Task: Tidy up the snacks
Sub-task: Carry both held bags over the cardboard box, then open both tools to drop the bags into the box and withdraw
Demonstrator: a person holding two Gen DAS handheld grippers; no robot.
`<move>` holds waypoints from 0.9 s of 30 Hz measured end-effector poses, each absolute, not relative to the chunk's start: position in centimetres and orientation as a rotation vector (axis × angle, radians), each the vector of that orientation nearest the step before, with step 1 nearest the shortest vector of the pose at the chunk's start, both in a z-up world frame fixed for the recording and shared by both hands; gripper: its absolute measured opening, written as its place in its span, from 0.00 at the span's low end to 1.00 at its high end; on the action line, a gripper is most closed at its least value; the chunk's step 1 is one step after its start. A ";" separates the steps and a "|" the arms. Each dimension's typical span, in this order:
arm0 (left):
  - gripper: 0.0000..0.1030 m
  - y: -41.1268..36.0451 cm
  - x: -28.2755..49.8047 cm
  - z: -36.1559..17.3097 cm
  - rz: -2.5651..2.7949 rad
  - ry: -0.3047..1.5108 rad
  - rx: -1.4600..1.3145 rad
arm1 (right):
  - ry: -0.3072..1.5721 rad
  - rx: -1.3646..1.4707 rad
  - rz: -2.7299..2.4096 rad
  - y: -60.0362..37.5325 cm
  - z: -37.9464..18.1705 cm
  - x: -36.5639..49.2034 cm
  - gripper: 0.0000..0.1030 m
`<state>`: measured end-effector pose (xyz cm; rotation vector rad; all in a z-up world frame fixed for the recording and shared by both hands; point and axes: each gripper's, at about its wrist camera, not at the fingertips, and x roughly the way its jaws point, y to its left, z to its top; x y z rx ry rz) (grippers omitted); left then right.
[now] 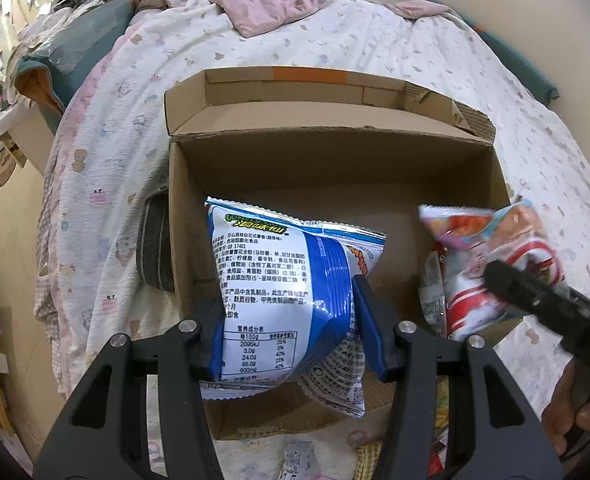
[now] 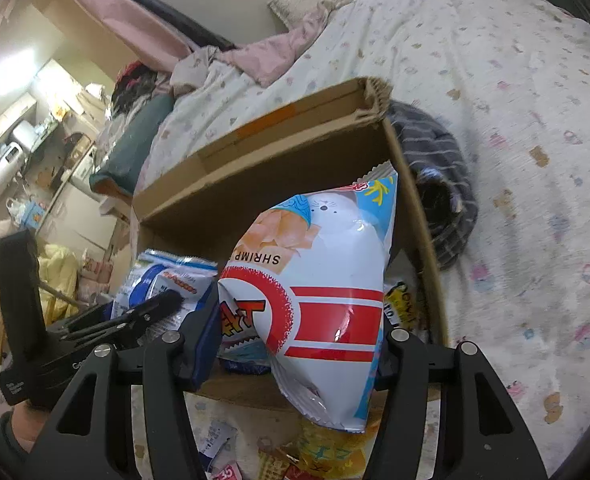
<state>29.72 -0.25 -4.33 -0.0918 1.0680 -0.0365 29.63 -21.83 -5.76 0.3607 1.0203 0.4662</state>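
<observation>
An open cardboard box (image 1: pixel 327 152) sits on the bed. My left gripper (image 1: pixel 291 320) is shut on a blue and white snack bag (image 1: pixel 279 296) and holds it over the box's near left part. My right gripper (image 2: pixel 299 340) is shut on a red and white shrimp chip bag (image 2: pixel 323 292), held over the box (image 2: pixel 255 148) at its right side. That bag shows blurred in the left wrist view (image 1: pixel 487 264). The left gripper and its blue bag (image 2: pixel 167 284) show at the left of the right wrist view.
Several loose snack packets (image 2: pixel 315 456) lie on the bed in front of the box. A dark striped cloth (image 2: pixel 443 184) lies against the box's right wall. The patterned bedspread (image 1: pixel 335 40) surrounds the box, with pink bedding (image 1: pixel 271 4) behind.
</observation>
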 end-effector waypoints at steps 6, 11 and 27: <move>0.48 -0.4 29.9 -4.4 -0.025 1.057 -0.053 | 1.057 0.288 0.487 -19.7 -6.6 29.6 0.58; 0.49 -0.2 30.1 -4.0 -0.015 1.035 -0.073 | 1.099 0.309 0.531 -18.9 -7.3 29.9 0.58; 0.70 -0.4 30.0 -4.2 -0.010 1.040 -0.049 | 1.130 0.302 0.512 -18.3 -7.9 30.3 0.60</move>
